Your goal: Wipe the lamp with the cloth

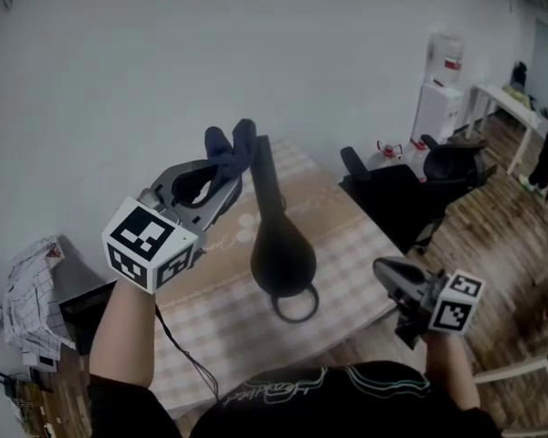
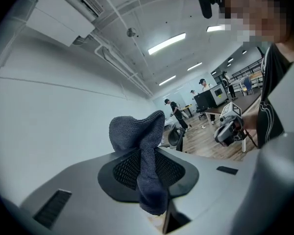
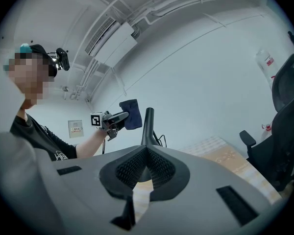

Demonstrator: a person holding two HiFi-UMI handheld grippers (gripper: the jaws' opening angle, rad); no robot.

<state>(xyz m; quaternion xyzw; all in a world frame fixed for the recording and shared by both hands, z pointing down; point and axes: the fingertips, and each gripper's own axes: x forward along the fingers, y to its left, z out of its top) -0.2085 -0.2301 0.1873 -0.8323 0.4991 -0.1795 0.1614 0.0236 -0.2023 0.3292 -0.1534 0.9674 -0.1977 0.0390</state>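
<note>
In the head view my left gripper [image 1: 226,182] is raised over the table [image 1: 347,226], its jaws closed on a dark blue cloth [image 1: 230,149] that sticks up past the tips. The cloth sits just beside the upper end of the black lamp [image 1: 281,245], and from here I cannot tell whether they touch. The lamp stands on the checked tablecloth. Its stem widens to a bulb shape with a ring at the foot, and its top end is partly covered by the cloth. My right gripper [image 1: 388,270] hangs low off the table's near corner, well apart from the lamp, with its tips together. A black office chair [image 1: 452,162] and a water dispenser [image 1: 441,85] stand behind.

In the left gripper view the jaws are pinched on the cloth [image 2: 137,131]. The fabric runs down the slot between the 2 pads and bunches above them – it hides the seam where the pads meet. The lamp is not in this picture. The right gripper [image 2: 225,131] shows small at the right, and a few people far behind it are too small to make out.

In the right gripper view the 2 pads of the right gripper [image 3: 146,170] meet with nothing between them. Beyond them the lamp stem [image 3: 148,126] rises, its base hidden behind the jaws. The left gripper [image 3: 120,116] holds the cloth [image 3: 131,113] right next to the stem's top – contact unclear.
</note>
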